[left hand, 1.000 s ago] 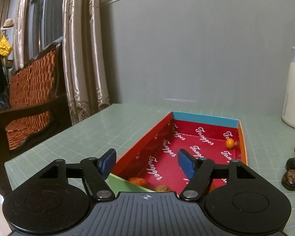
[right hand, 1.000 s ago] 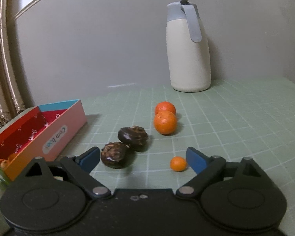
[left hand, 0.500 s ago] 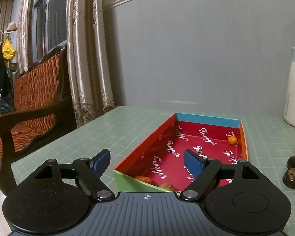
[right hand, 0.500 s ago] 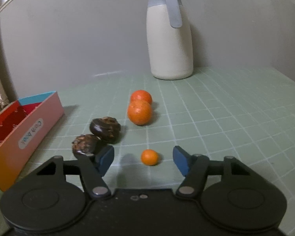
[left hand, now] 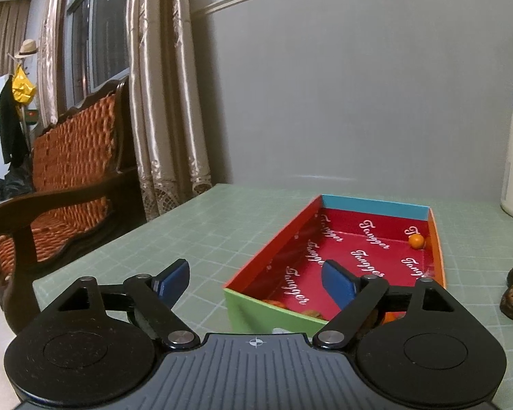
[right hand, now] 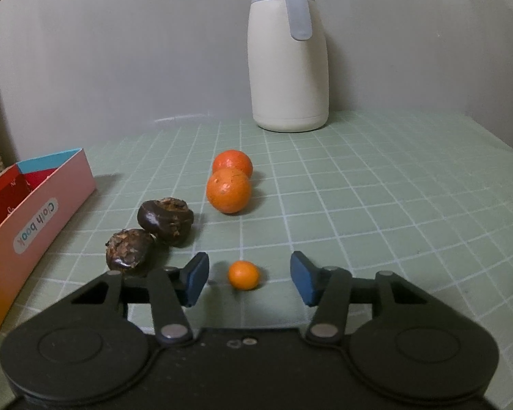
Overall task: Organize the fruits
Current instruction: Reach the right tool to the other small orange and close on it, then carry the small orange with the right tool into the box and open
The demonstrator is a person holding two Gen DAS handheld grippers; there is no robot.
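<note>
A small orange fruit (right hand: 243, 275) lies on the green tabletop (right hand: 376, 205) between the blue pads of the right tool (right hand: 249, 279), whose jaws are closing with a gap on either side, not touching it. Two dark brown fruits (right hand: 147, 232) sit just left of it, two larger oranges (right hand: 229, 182) beyond. The left tool (left hand: 254, 283) hovers over the near end of the red box (left hand: 273, 263), jaws opening, empty. One little orange fruit (left hand: 416, 241) rests in the box's far corner.
</note>
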